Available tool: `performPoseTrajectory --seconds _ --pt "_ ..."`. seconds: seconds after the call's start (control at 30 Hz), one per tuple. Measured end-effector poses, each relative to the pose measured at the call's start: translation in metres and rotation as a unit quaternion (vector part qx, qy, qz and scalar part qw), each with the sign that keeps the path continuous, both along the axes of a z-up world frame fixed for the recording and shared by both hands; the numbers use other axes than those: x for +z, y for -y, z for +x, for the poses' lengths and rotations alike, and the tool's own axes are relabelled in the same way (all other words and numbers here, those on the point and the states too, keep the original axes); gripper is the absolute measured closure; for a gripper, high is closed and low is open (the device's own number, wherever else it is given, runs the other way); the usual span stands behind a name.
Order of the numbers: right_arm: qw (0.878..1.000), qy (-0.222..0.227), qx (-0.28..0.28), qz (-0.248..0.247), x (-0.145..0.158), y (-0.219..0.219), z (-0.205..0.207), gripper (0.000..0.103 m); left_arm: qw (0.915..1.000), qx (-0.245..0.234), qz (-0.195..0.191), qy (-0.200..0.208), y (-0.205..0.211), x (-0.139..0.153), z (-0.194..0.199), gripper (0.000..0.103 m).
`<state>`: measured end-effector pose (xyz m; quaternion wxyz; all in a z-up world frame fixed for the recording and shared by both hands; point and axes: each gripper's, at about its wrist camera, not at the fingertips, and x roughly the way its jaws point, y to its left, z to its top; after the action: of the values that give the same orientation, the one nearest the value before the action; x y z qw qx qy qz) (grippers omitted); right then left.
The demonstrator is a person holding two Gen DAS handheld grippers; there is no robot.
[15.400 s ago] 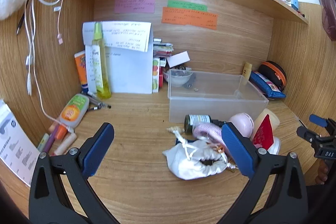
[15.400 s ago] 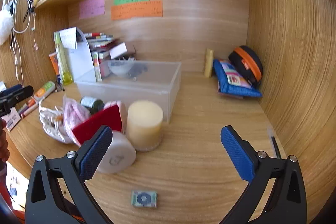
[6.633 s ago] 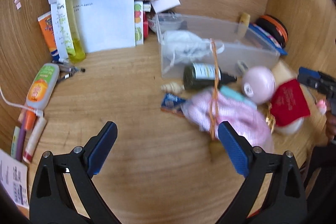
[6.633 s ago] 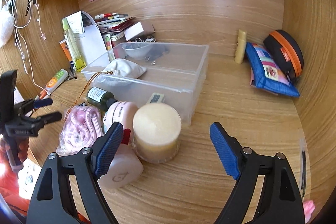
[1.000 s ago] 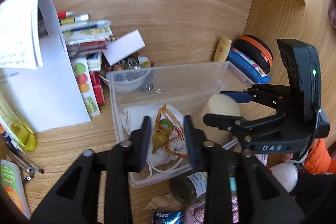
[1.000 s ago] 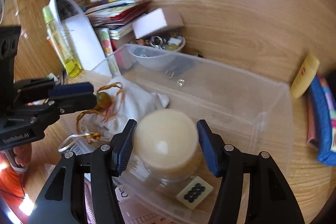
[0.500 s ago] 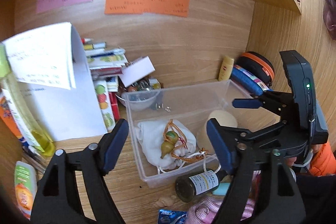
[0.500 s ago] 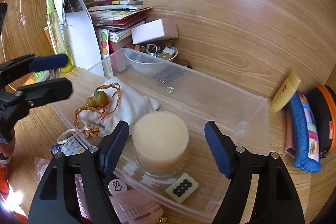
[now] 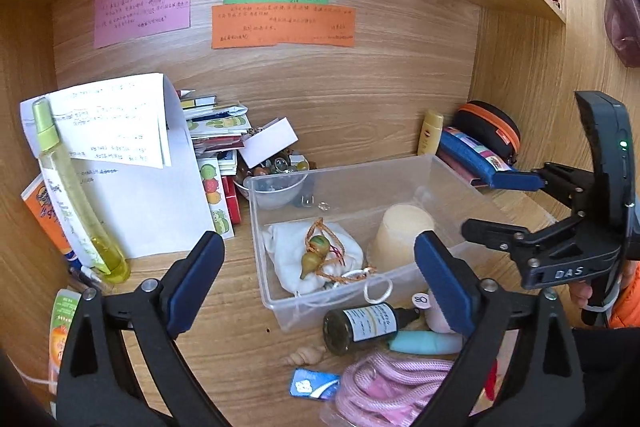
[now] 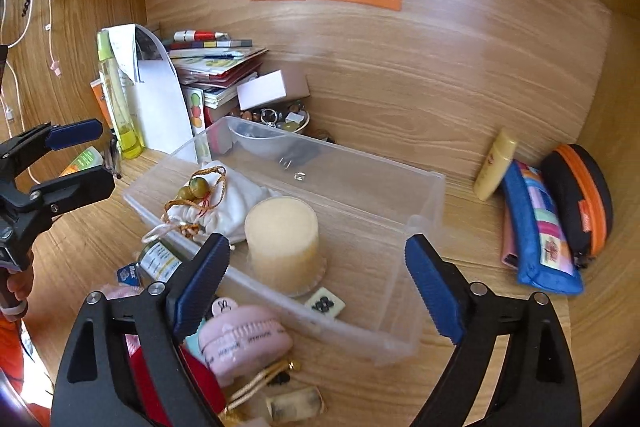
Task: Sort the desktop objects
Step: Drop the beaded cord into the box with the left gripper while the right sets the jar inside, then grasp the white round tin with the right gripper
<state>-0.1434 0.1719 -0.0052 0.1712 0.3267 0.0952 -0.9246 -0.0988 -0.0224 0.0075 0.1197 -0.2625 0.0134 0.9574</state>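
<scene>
Left wrist view: a clear rectangular plastic bin (image 9: 440, 167) sits in the middle of a wooden surface (image 9: 240, 327) inside a desk alcove, serving as the collecting place for loose items. Inside it, at the near left end, lies a white cloth drawstring pouch (image 9: 288, 251) with a green and tan bead charm on orange cord (image 9: 316, 251) resting on top. Just right of the pouch stands a squat cream-coloured cylinder (image 9: 404, 231), upright. These appear to be sorted already.

Unsorted things crowd the surface just in front of the bin's near wall: a dark glass bottle with a white label (image 9: 360, 323) lying on its side, a coil of pink rope (image 9: 384, 383), a small blue packet (image 9: 312, 383) and a tiny spiral seashell (image 9: 304, 357).

The left claw (image 9: 316, 283) hangs over the near left of the bin with its blue-padded fingers wide apart, holding and touching nothing.

In the right wrist view, the right claw (image 10: 316, 283) is likewise spread wide and empty, poised above the bin's near edge. A pale pink ridged round case (image 10: 244, 339) lies just outside the bin beneath it, likely a next candidate.
</scene>
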Motion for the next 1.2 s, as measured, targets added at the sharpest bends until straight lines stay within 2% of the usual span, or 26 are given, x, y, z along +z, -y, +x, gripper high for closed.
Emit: performPoseTrajectory --seconds 0.17,0.33,0.77,0.93,1.2 --pt "1.000 -0.018 0.001 -0.009 0.006 -0.010 0.022 0.005 0.9999 0.014 -0.001 -0.002 -0.002 0.000 0.013 0.003" --pt "1.000 -0.024 0.003 -0.019 0.005 -0.021 0.039 0.004 0.9995 0.030 -0.003 0.010 -0.003 -0.006 0.020 0.003" --pt "1.000 0.001 -0.004 -0.024 -0.022 -0.039 0.071 0.004 0.9966 0.067 -0.020 0.045 0.004 -0.037 0.037 0.003" --pt "0.999 0.018 -0.001 -0.029 -0.035 -0.049 0.089 0.004 0.9918 0.093 0.003 0.088 0.024 -0.059 0.044 0.003" --pt "0.996 0.053 0.047 -0.050 -0.051 -0.042 0.105 0.004 0.9891 0.101 0.040 0.100 0.031 -0.065 0.063 0.003"
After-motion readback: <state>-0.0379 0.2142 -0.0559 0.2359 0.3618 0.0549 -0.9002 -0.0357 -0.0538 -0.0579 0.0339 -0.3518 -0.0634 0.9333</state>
